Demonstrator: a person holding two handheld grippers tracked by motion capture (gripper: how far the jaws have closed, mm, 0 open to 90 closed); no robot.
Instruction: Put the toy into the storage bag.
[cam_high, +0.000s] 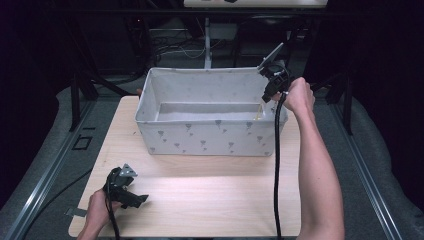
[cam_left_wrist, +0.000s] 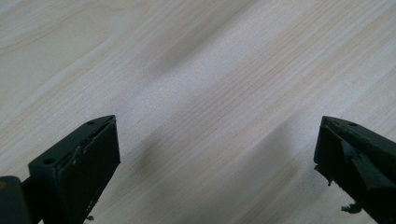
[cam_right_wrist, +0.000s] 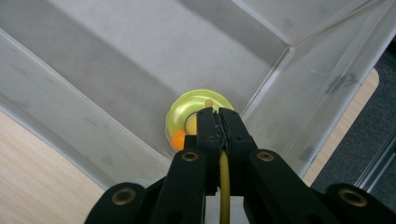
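The right gripper (cam_right_wrist: 218, 112) is clamped on a yellow toy (cam_right_wrist: 198, 119), holding it inside the fabric bin (cam_high: 200, 137) near a corner. Well in front of the bin, the left gripper (cam_left_wrist: 217, 163) rests with jaws apart on the table (cam_left_wrist: 210, 70).

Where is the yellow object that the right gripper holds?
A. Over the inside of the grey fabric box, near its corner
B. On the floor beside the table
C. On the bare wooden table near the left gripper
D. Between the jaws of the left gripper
A: in the right gripper view, the right gripper is shut on the yellow object, which hangs over the inside of the fabric box, near a corner.
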